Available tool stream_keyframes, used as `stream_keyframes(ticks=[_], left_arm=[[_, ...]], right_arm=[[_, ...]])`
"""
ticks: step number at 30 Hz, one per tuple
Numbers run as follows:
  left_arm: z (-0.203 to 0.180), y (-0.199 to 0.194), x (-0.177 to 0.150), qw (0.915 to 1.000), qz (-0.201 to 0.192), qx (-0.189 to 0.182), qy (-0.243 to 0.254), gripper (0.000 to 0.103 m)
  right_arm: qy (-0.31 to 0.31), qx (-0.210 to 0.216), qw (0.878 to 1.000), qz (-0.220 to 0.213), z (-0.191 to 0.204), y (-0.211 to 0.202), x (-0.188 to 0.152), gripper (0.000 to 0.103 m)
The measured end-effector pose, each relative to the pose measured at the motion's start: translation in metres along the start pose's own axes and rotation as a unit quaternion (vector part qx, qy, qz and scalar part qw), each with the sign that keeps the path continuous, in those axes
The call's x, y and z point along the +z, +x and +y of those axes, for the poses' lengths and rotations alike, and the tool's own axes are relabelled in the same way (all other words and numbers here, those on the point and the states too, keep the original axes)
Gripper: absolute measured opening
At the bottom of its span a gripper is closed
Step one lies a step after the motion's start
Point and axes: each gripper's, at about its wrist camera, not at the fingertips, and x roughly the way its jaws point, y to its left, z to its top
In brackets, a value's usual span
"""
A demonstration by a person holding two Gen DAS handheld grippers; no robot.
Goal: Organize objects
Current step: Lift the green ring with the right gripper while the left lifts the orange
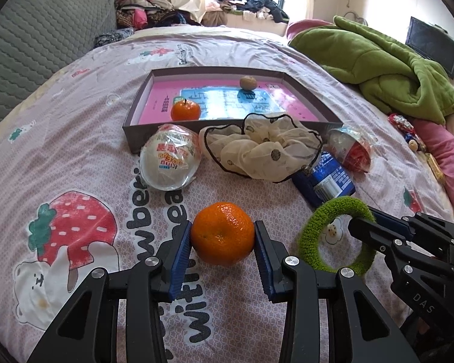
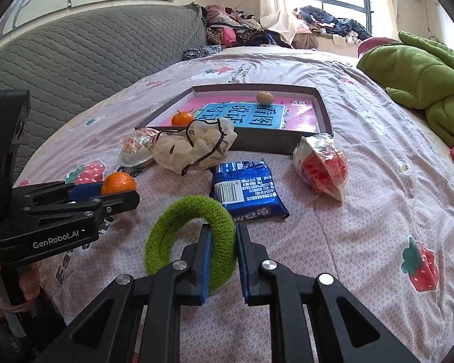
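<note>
My left gripper is shut on an orange tangerine, just above the bedspread; both also show in the right wrist view. My right gripper is shut on the rim of a green fuzzy ring, also seen in the left wrist view. Ahead lies a shallow grey box with a pink book inside. In it sit a small tangerine and a brown round fruit.
In front of the box lie a white wrapped ball, a cream scrunchie, a blue snack packet and a bagged red-and-white item. A green blanket is at right, a grey headboard at left.
</note>
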Motion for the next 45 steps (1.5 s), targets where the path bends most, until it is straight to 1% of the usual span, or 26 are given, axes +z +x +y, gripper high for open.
stream_keyframes(ticks=[15,23,27,34,45], left_arm=[[-0.003,-0.015,0.005,0.9994,-0.034,0.002,0.005,0.041],[-0.003,-0.023,0.010,0.9985,-0.055,0.002,0.005,0.041],[-0.002,-0.024,0.013,0.9983,-0.059,0.000,0.001,0.041],[0.000,-0.025,0.027,0.9973,-0.073,-0.002,-0.005,0.041],[-0.005,-0.025,0.054,0.9953,-0.097,-0.002,0.000,0.041]], right_arm=[[-0.007,-0.012,0.999,-0.037,0.002,-0.011,0.009,0.014],[-0.015,-0.014,0.998,-0.060,0.005,-0.016,0.028,0.014],[-0.019,-0.016,0.997,-0.073,0.005,-0.020,0.040,0.014],[-0.014,-0.021,0.996,-0.089,0.000,-0.026,0.053,0.014],[-0.018,-0.028,0.995,-0.099,-0.001,-0.020,0.071,0.014]])
